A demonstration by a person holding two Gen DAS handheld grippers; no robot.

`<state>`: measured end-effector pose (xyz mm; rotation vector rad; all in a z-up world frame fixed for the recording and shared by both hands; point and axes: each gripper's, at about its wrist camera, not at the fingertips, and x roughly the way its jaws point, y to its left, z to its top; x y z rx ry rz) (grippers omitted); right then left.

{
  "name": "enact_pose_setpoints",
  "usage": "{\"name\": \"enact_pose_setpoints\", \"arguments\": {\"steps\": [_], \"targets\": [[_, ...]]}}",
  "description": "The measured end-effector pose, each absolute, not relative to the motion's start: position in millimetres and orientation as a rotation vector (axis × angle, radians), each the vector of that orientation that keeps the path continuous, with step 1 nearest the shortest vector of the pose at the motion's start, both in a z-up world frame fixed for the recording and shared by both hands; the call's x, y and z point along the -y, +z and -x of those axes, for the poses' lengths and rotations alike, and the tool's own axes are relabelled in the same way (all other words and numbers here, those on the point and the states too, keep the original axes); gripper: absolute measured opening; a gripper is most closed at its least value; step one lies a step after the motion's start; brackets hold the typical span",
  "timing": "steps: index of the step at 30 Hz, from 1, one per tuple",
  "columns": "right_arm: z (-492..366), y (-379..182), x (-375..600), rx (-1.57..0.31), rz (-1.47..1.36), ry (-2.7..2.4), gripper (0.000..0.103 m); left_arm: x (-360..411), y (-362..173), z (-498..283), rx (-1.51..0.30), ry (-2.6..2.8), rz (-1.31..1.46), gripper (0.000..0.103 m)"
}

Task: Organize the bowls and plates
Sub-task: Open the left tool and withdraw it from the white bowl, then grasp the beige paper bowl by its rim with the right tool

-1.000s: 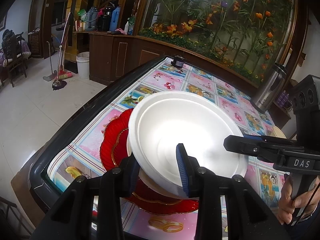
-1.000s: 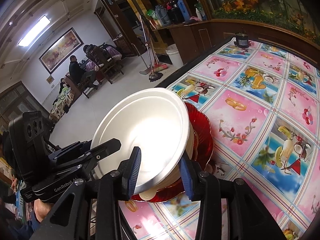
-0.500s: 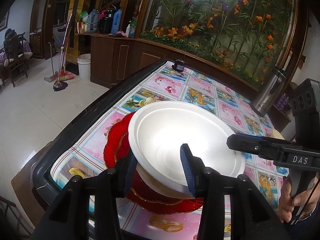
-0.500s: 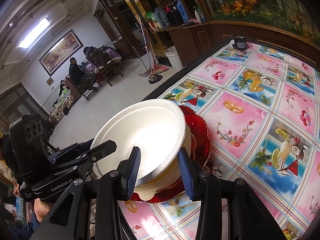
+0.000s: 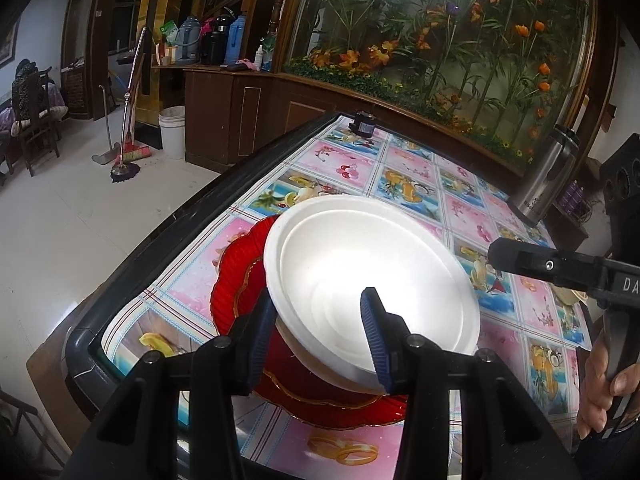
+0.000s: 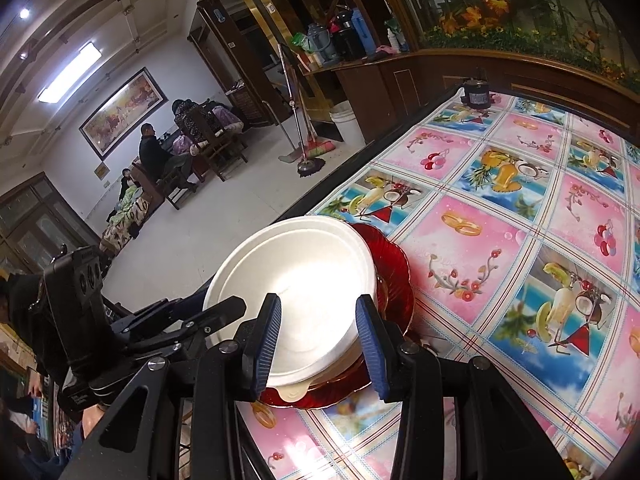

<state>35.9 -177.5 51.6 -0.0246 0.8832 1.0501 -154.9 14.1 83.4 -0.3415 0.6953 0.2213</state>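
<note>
A: Where is the white foam plate [image 5: 368,280] now?

B: It sits on top of the stack, over a cream-coloured dish [image 6: 294,392] and the red scalloped plate [image 5: 236,276], near the corner of the counter [image 5: 132,264]. It looks a little tilted and off-centre on the stack.

A: And the tongs?

B: The left tongs [image 5: 320,332] are open, one finger outside the plate's rim and one above its inside. I cannot tell if a pad touches the rim. The right tongs [image 6: 318,344] are open too, their fingers apart at the opposite side, and they hold nothing.

A: So how to do this step well?

B: I think the plate is being settled on the stack. Foam is light and probably slides easily, so pull both tongs away slowly and straight, without catching the rim. If it remains tilted, push the rim gently toward the centre of the red plate.
</note>
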Motion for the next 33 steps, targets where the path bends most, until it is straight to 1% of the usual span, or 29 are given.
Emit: {"name": "enact_pose_setpoints", "arguments": {"steps": [1,2,3,4,6,10,11,13,14,15,17,21,23,25,26,27,30,33], "targets": [[-36.5,52.4,178.3,-0.881,0.021,1.049,0.043,-14.4,83.9,155.2,-0.688,0.224,0.343,0.047],[-37.6,53.2,179.4,-0.879,0.017,1.047,0.043,-14.9,86.0,156.6,-0.68,0.229,0.344,0.058],[-39.4,53.9,181.2,-0.877,0.009,1.047,0.043,-15.4,88.0,158.3,-0.668,0.236,0.343,0.062],[-40.2,54.7,182.7,-0.876,0.005,1.046,0.043,-15.5,90.5,160.5,-0.653,0.245,0.339,0.064],[-43.7,56.4,186.0,-0.868,-0.004,1.036,0.047,-14.5,96.6,164.2,-0.633,0.253,0.327,0.064],[-49.9,64.8,196.2,-0.837,-0.021,1.013,0.05,-4.6,109.4,171.3,-0.589,0.232,0.313,0.064],[-51.9,67.9,200.3,-0.825,-0.026,1.002,0.053,0.7,113.6,172.4,-0.577,0.218,0.301,0.064],[-58.2,79.1,217.6,-0.76,-0.037,0.95,0.061,13.3,120.2,173.5,-0.56,0.177,0.278,0.064],[-60.5,84.4,228.5,-0.721,-0.039,0.908,0.07,23.1,122.9,173.5,-0.554,0.147,0.259,0.064],[-62.7,88.6,237.3,-0.693,-0.044,0.877,0.082,31.5,124.8,172.7,-0.552,0.127,0.243,0.065],[-71.5,96.3,267.2,-0.629,-0.058,0.778,0.093,51.4,126.7,169.1,-0.554,0.063,0.211,0.065],[-100.1,98.6,341.8,-0.551,-0.146,0.552,0.093,89.8,123.1,160.4,-0.583,-0.059,0.17,0.065],[-118.0,91.9,373.6,-0.543,-0.137,0.446,0.093,111.0,116.2,156.5,-0.61,-0.123,0.15,0.065],[-146.6,77.6,414.6,-0.61,-0.188,0.307,0.092,128.2,108.8,152.8,-0.636,-0.175,0.127,0.065],[-159.2,70.4,432.2,-0.65,-0.217,0.277,0.087,136.1,104.3,151.1,-0.649,-0.19,0.117,0.065],[-167.5,66.2,443.6,-0.677,-0.238,0.256,0.086,142.8,100.0,149.8,-0.663,-0.212,0.109,0.065],[-187.7,46.1,485.4,-0.754,-0.341,0.179,0.086,158.3,88.7,146.0,-0.695,-0.25,0.094,0.065],[-202.4,28.8,499.7,-0.818,-0.377,0.169,0.086,170.1,79.8,147.6,-0.726,-0.275,0.077,0.065]]}}
